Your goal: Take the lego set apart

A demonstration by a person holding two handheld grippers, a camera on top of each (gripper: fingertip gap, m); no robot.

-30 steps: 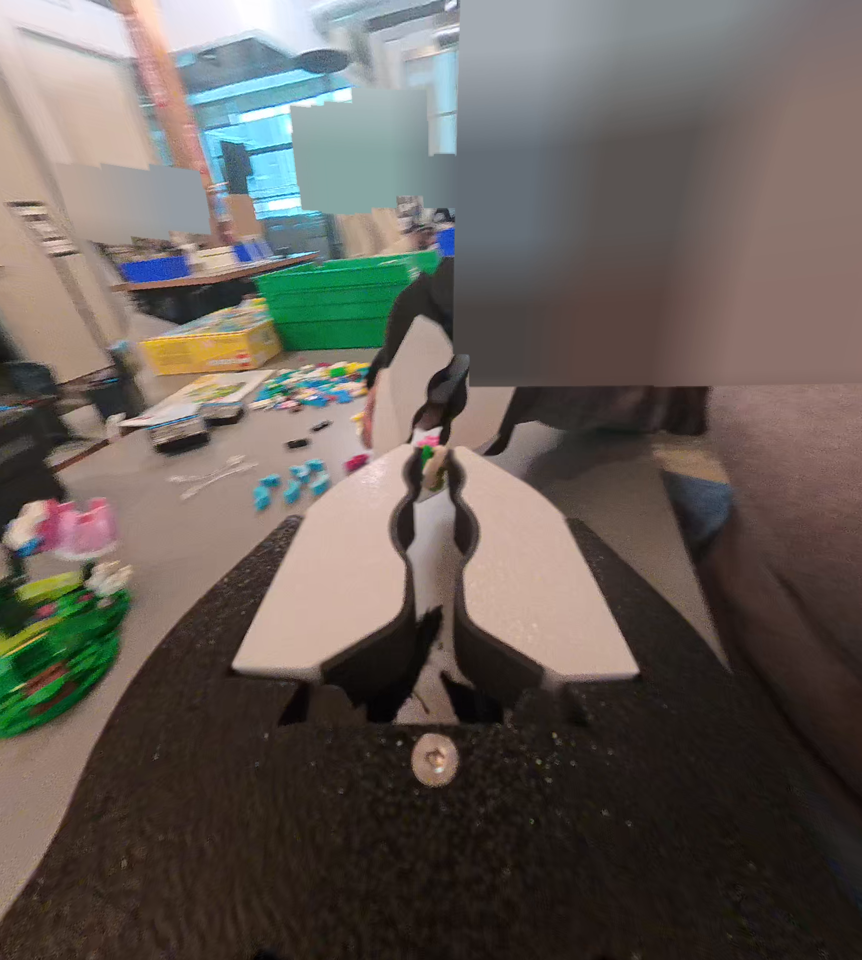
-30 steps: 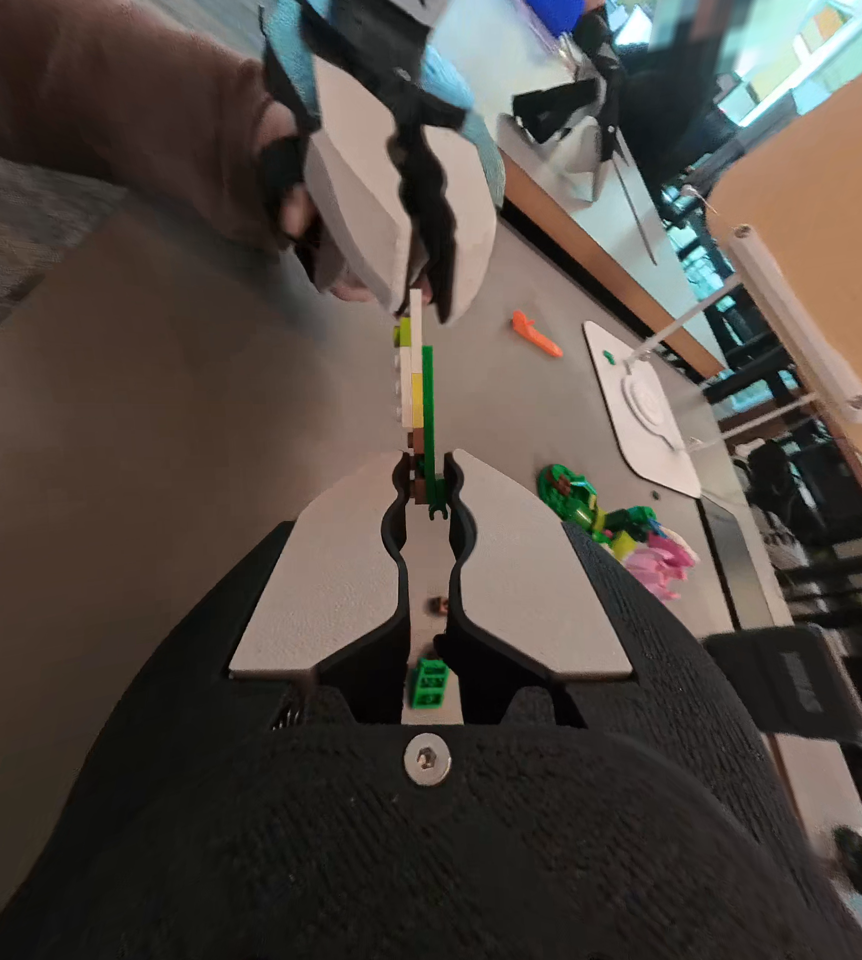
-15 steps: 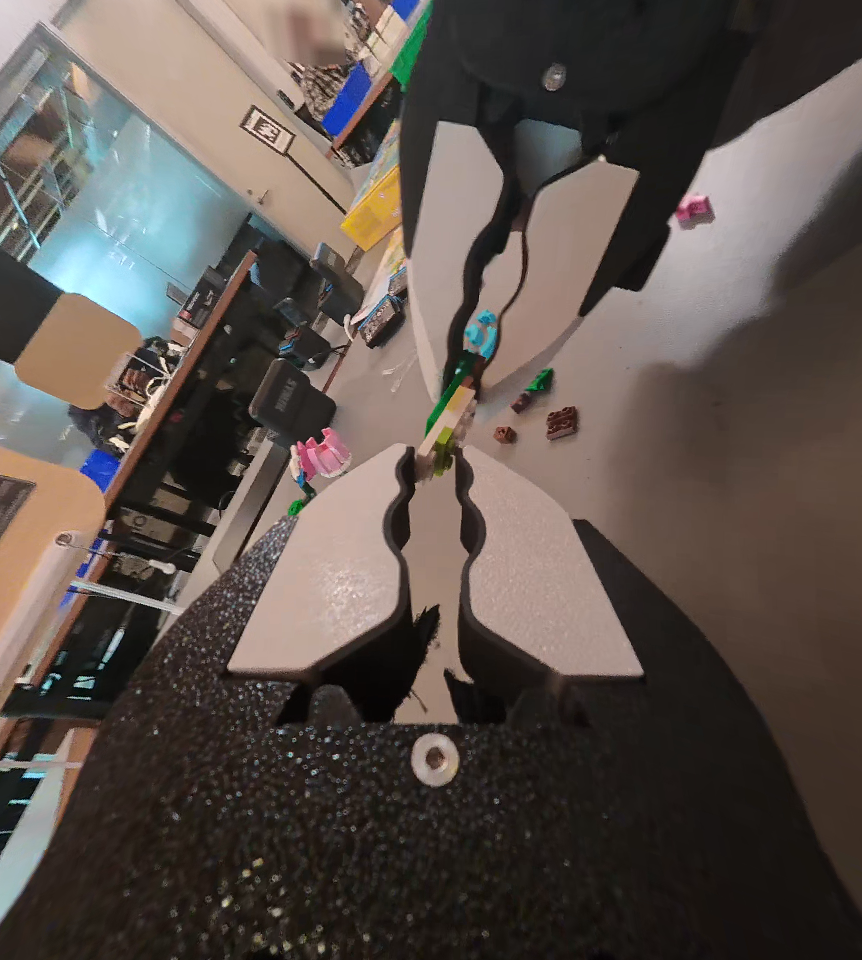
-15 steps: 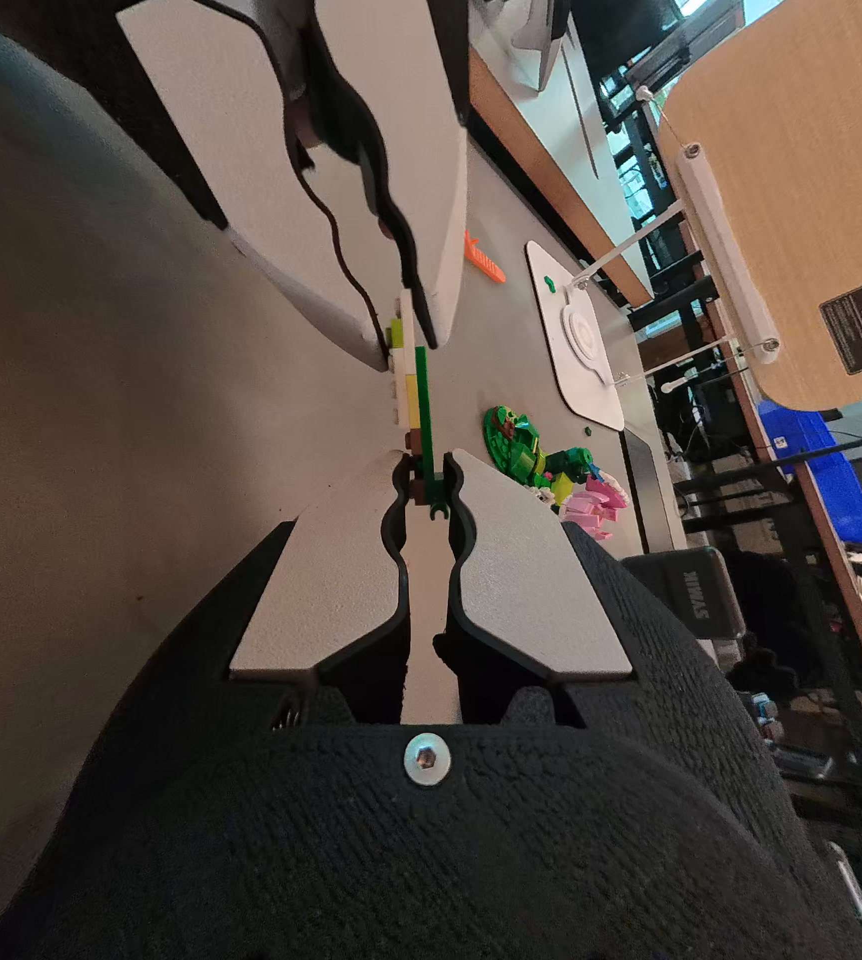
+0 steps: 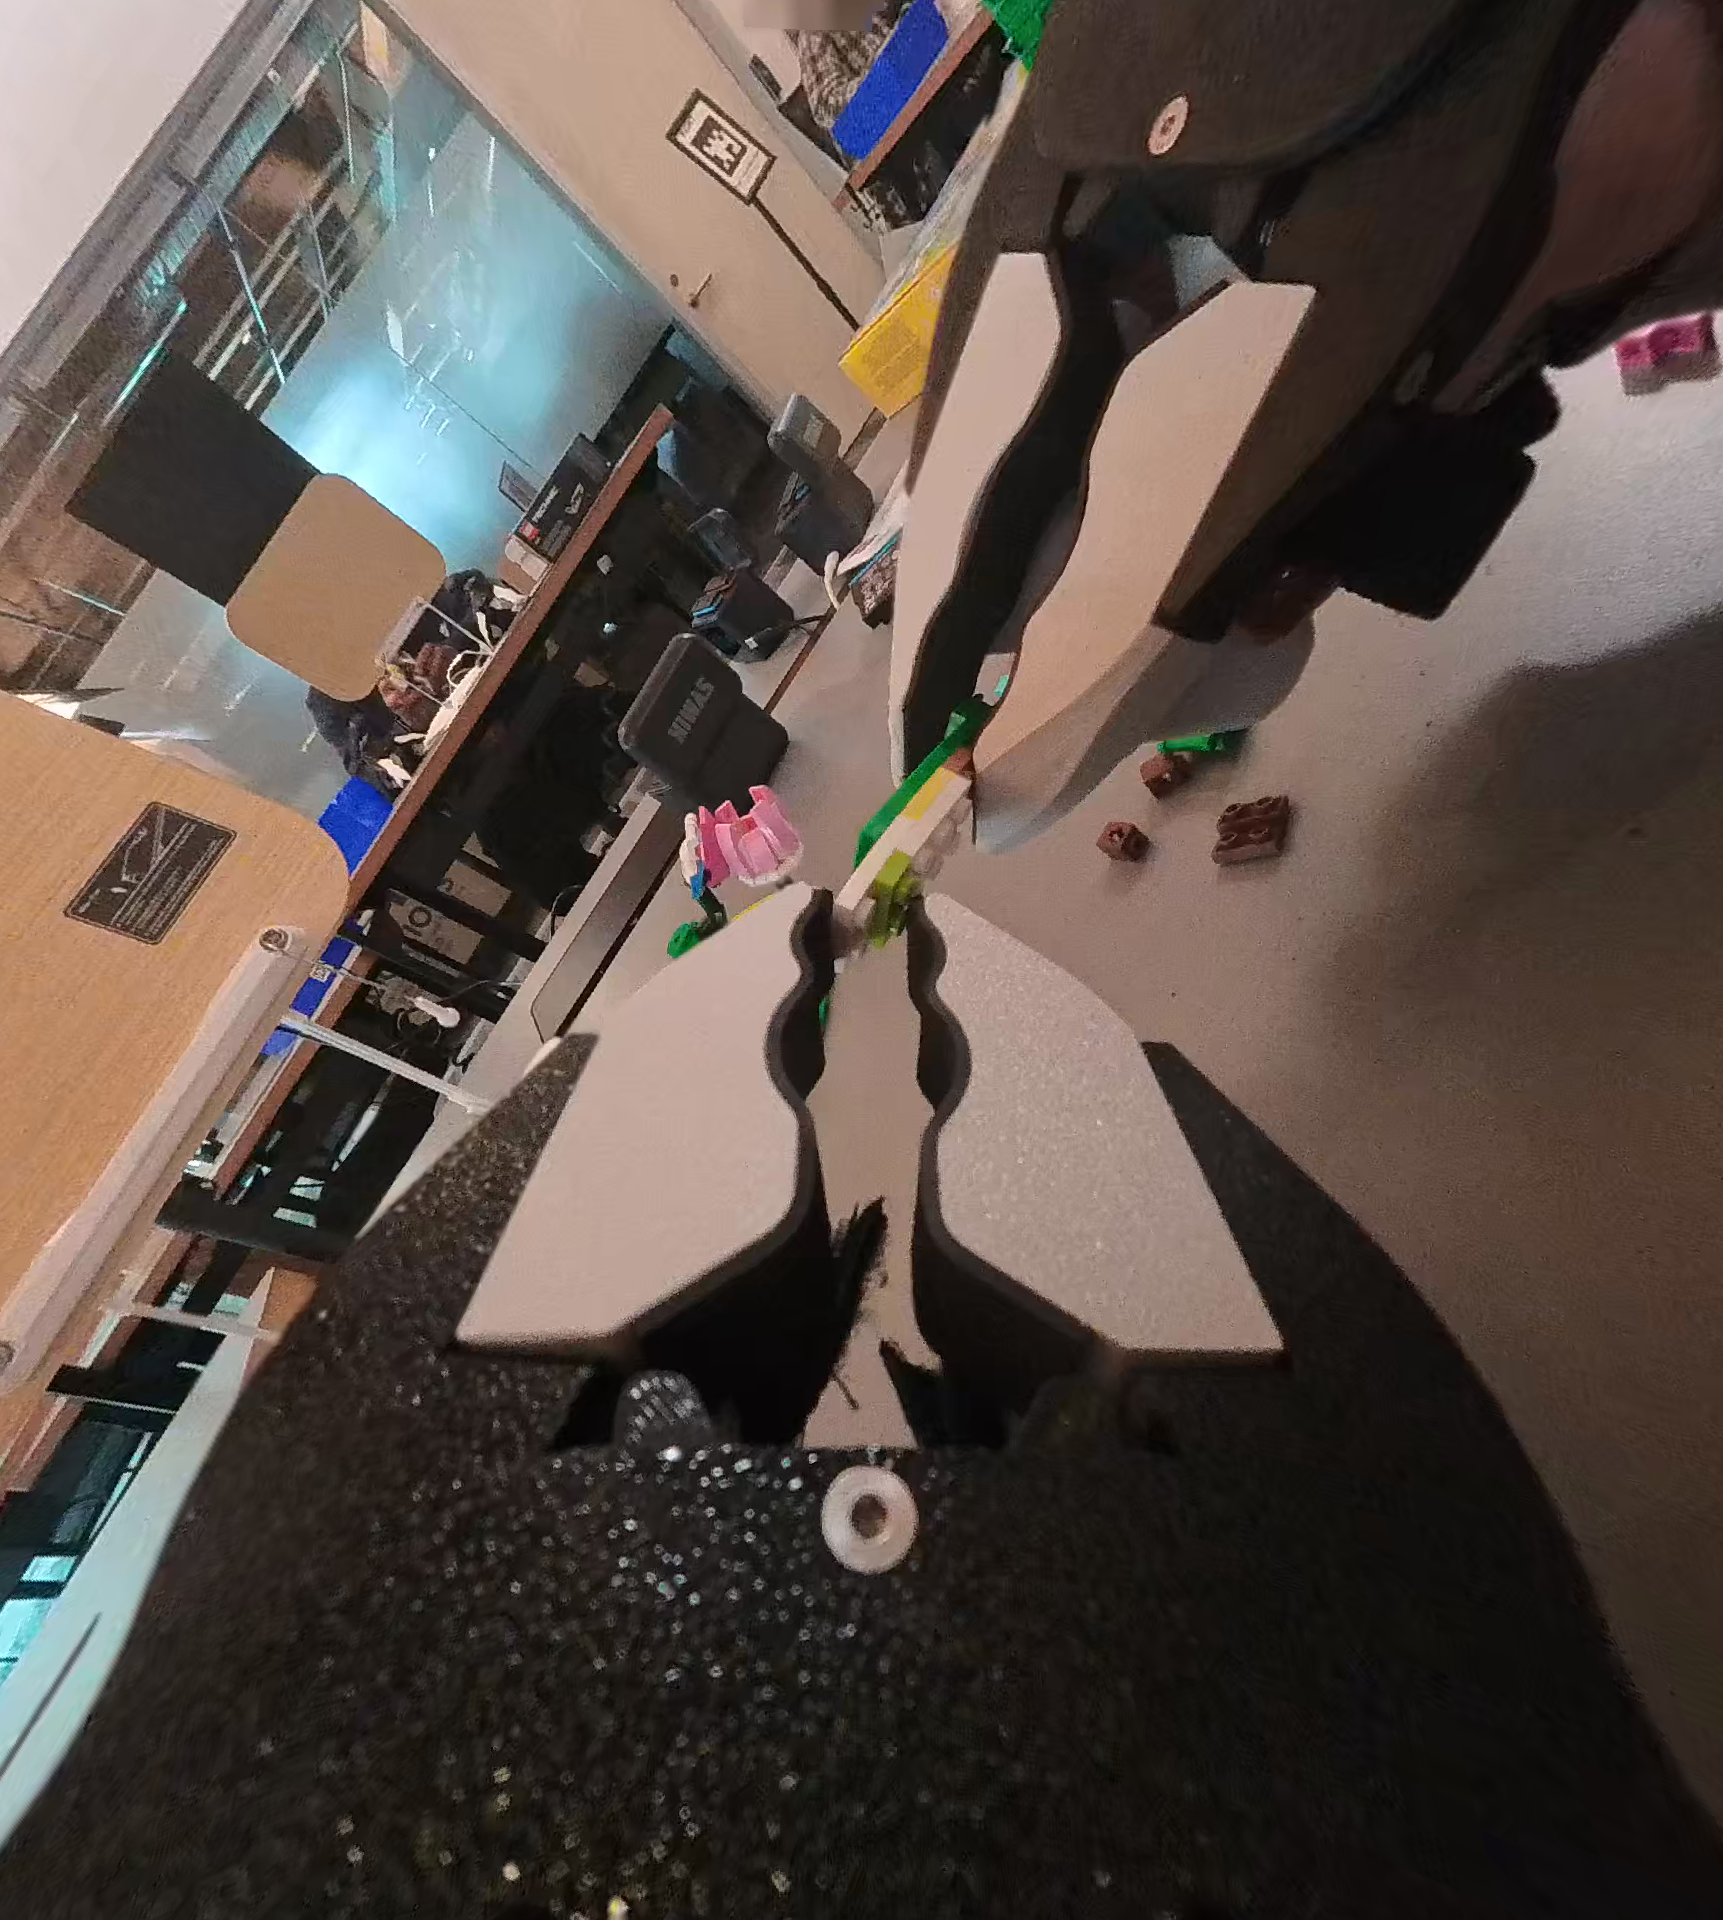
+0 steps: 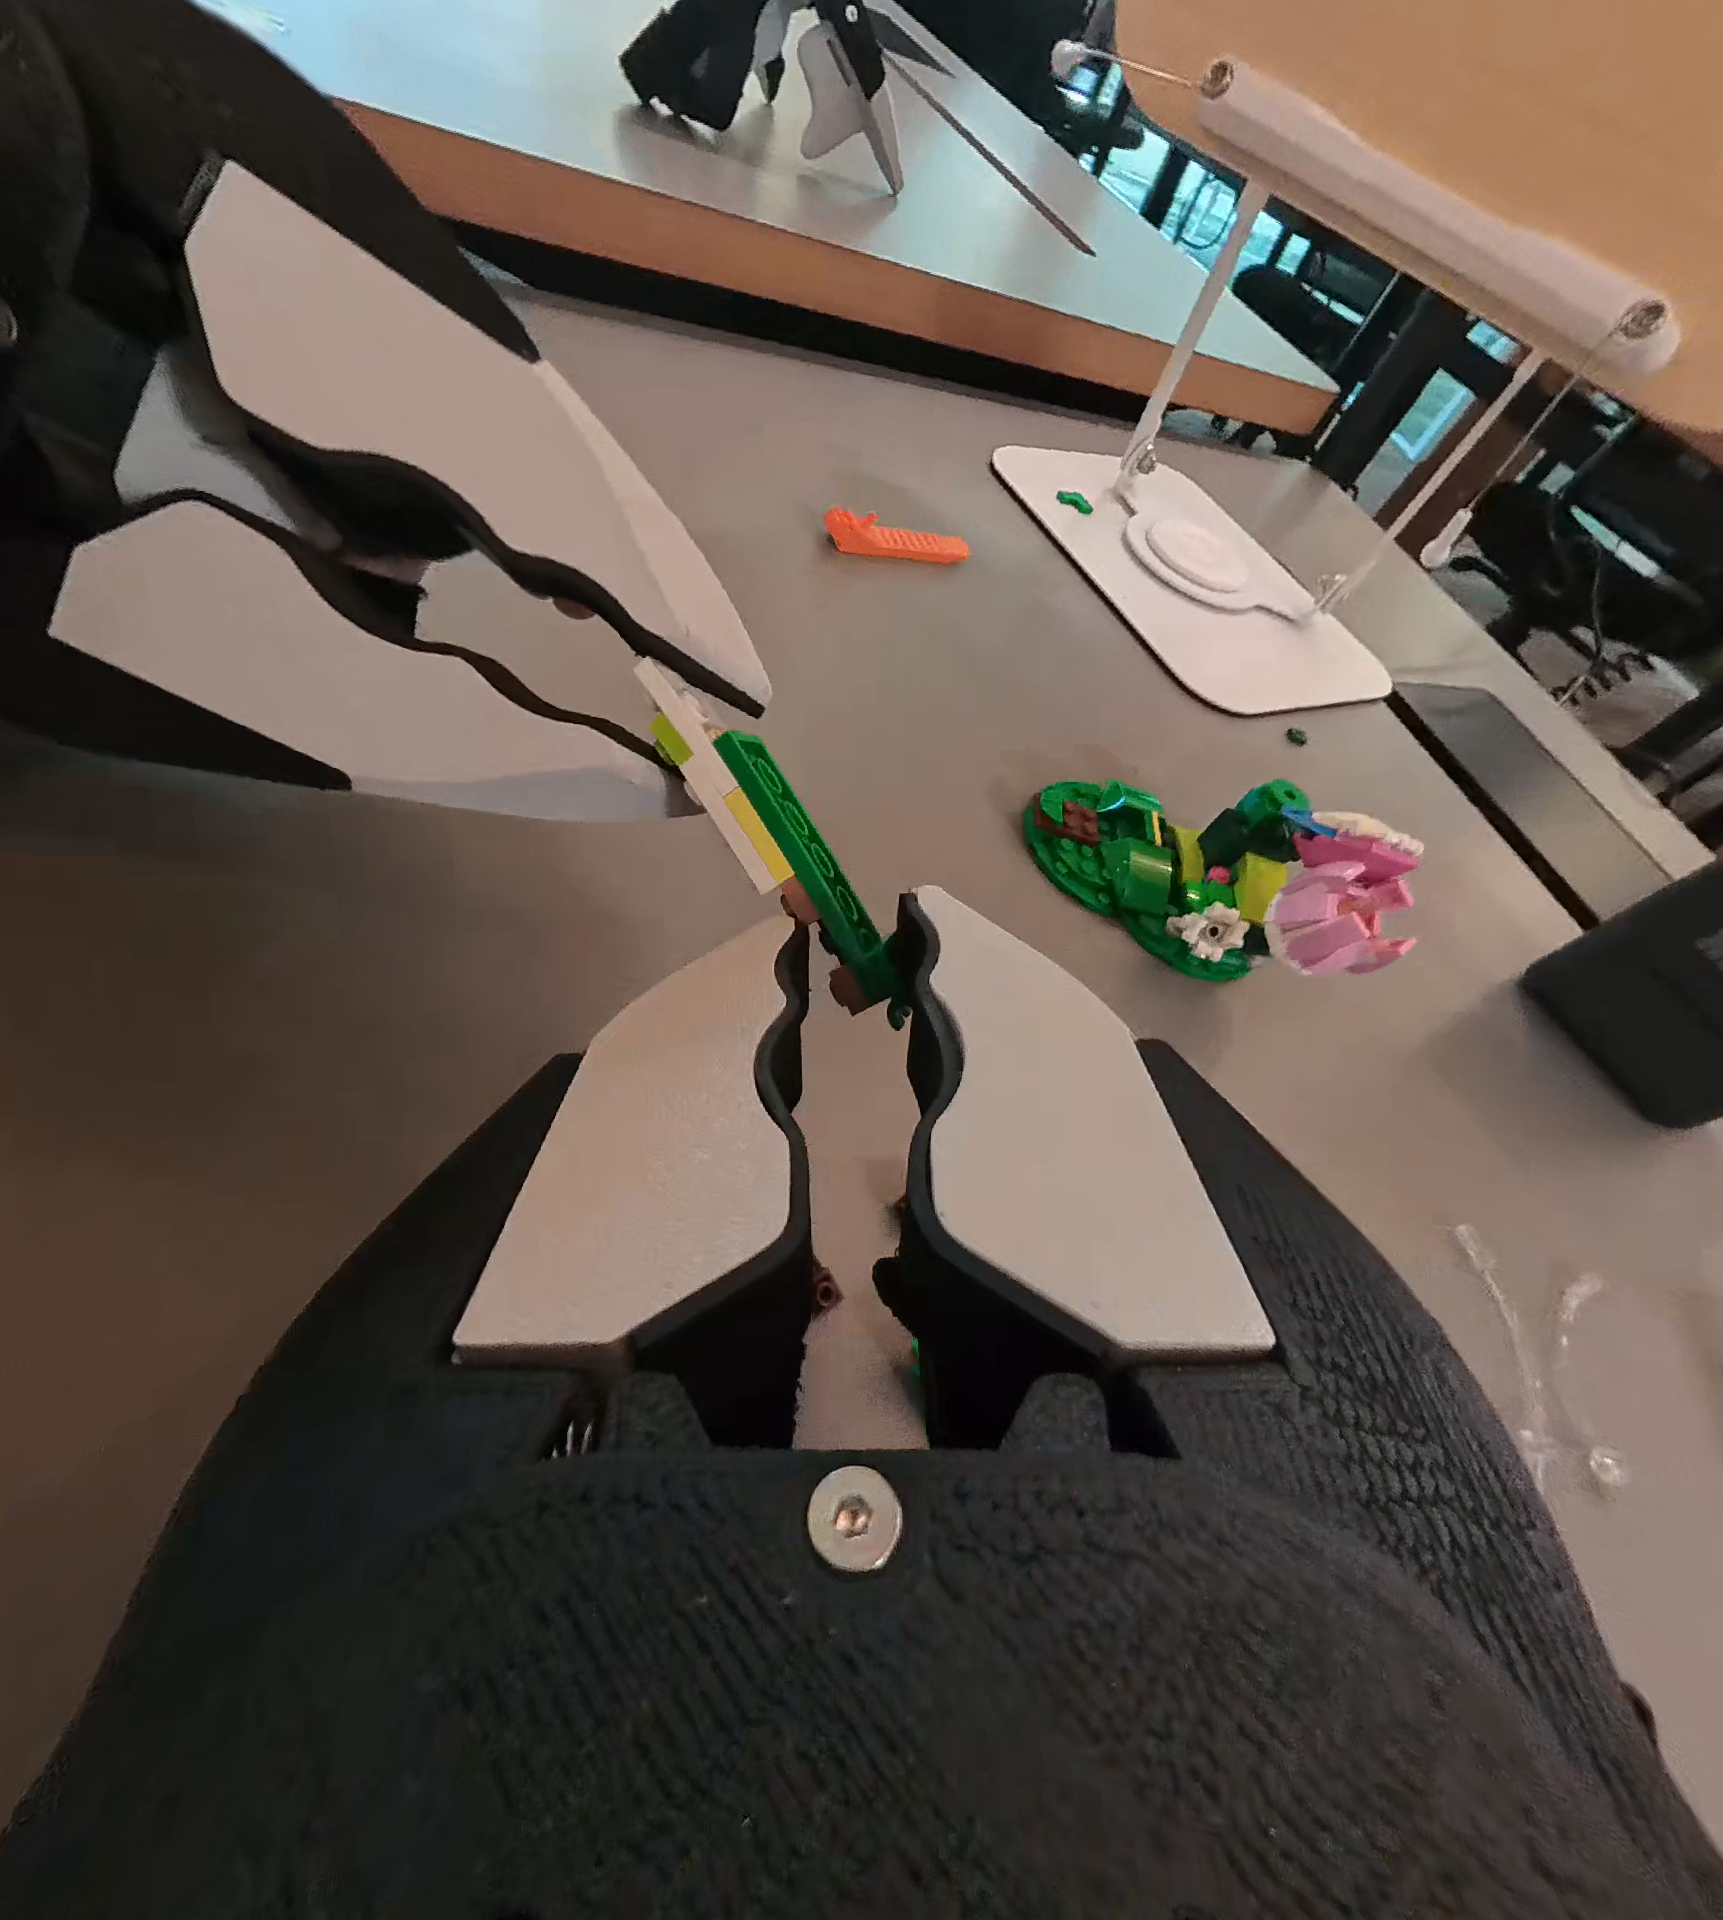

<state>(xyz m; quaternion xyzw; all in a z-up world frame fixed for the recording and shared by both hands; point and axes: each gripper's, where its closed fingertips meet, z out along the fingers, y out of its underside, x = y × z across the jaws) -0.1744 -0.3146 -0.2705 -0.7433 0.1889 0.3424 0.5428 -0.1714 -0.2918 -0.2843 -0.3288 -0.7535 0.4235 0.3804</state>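
Two hand-held grippers met tip to tip over one grey table point(image 6: 992, 665). The right gripper point(image 6: 852, 951) had its two fingers closed on the lower end of a single lego strip point(image 6: 795, 831), a long green plate backed by white, yellow and lime pieces with a brown piece at the base. The left gripper point(image 6: 701, 727), entering from 10 o'clock in the right wrist view, was clamped on the strip's upper, white end, so that the strip spanned the gap between the two tools, tilted toward 11 o'clock.

In the left wrist view the left gripper point(image 5: 862, 914) pinched the strip's white and lime end point(image 5: 888, 883), and the right gripper point(image 5: 961, 769) reached in from 1 o'clock.

On the table, at 3 o'clock from the right gripper's tips, lay one lego flower model point(image 6: 1221, 883): a round green base carrying one pink blossom, tipped on its side. At 12 o'clock lay one orange brick separator point(image 6: 893, 538), and at 1 o'clock one white lamp base point(image 6: 1189, 582) with a small green piece on it.

The left wrist view showed three brown loose bricks point(image 5: 1250, 829) at 2 o'clock from the left gripper's tips, near one green piece point(image 5: 1200, 742), and one magenta brick point(image 5: 1667, 348) farther off at 1 o'clock.
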